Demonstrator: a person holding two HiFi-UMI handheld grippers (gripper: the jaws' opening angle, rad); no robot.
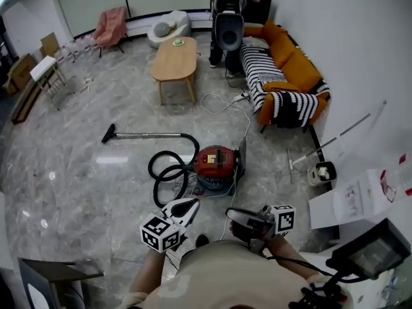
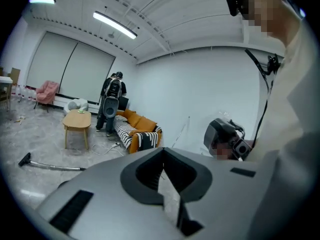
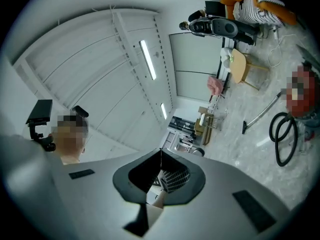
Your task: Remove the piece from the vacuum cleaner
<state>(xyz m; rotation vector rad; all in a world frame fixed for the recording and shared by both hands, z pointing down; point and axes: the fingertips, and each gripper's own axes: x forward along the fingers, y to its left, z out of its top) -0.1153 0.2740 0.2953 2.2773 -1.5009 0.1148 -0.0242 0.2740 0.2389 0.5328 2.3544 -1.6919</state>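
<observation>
The left hand-held gripper point(image 1: 191, 204) and right hand-held gripper point(image 1: 232, 214) are both fully closed and empty, close to the person's chest. The red vacuum point(image 1: 215, 161) sits on the floor point(image 1: 77, 172) just ahead with its hose point(image 1: 168, 172) coiled beside it. Its yellow label is too small to read. The left gripper view catches only the nozzle point(image 2: 25, 160). The right gripper view alone shows a ceiling light point(image 3: 148, 59).

Right hand-held gripper point(image 3: 161, 151) with jaws closed together, nothing between them, red vacuum cleaner point(image 3: 306, 81) at right edge, black hose point(image 3: 272, 133) looped beside it, wand point(image 3: 261, 113) lying on floor point(image 3: 240, 151)
</observation>
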